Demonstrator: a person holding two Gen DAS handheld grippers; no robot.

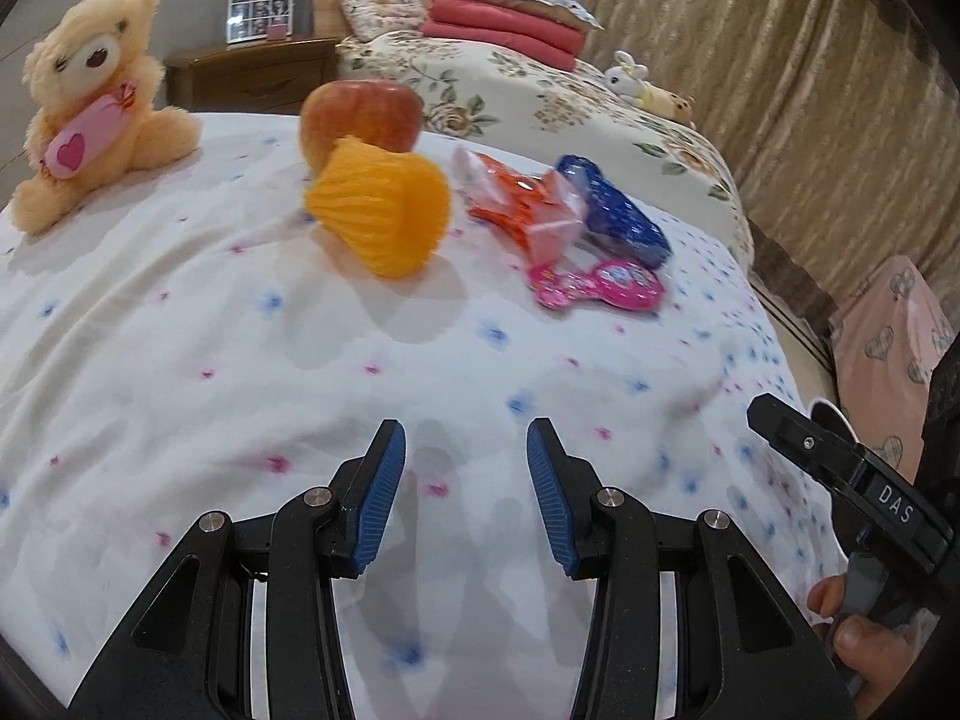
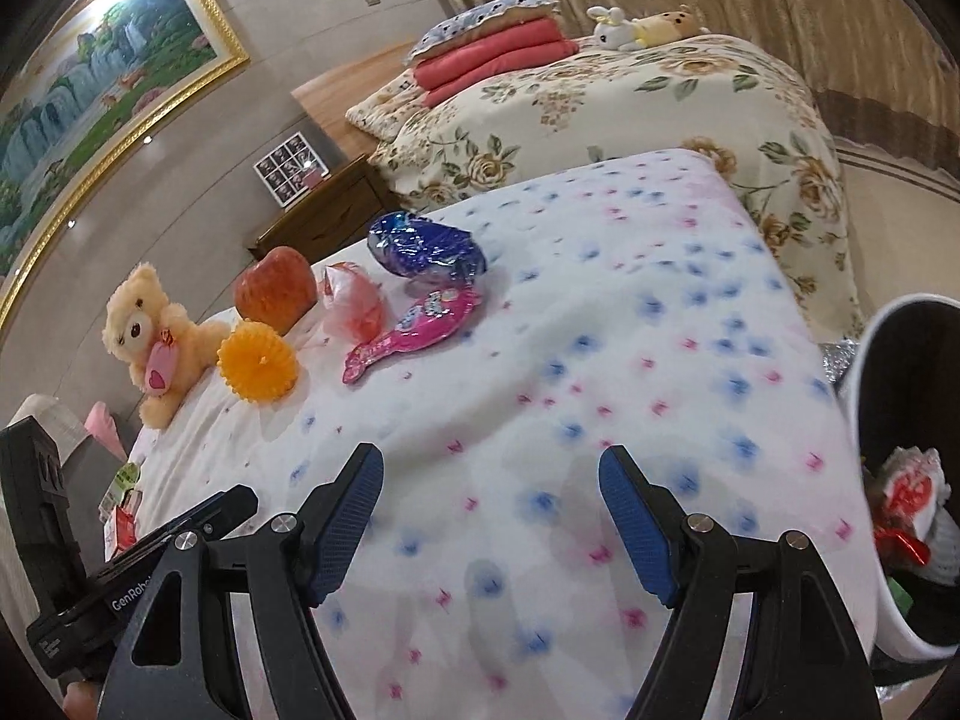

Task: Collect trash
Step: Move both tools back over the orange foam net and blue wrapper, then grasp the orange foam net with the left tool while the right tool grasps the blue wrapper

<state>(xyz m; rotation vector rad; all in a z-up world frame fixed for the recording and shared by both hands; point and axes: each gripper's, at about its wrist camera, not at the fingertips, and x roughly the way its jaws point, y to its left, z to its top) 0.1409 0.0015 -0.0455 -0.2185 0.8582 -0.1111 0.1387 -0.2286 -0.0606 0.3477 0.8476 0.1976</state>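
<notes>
- Crinkly foil wrappers lie ahead on the bed point(image 1: 180, 360): blue wrapper point(image 1: 618, 216) at one o'clock, orange wrapper point(image 1: 522, 204) touching it, pink wrapper point(image 1: 600, 288) just nearer.
- Both my sets of fingers are parted with nothing between them: left fingers point(image 1: 467, 480), right fingers point(image 2: 491, 516) wider.
- Trash bin point(image 2: 870, 396) sits at three o'clock from my right, already holding scraps.
- Risk, as I judge it: thin foil may slide on soft quilt, or I pinch fabric instead.
- Orange foam net point(image 1: 384, 210), apple point(image 1: 360, 114) and teddy bear point(image 1: 90, 102) could get knocked.
- Beyond: floral bed, curtains, nightstand.
</notes>
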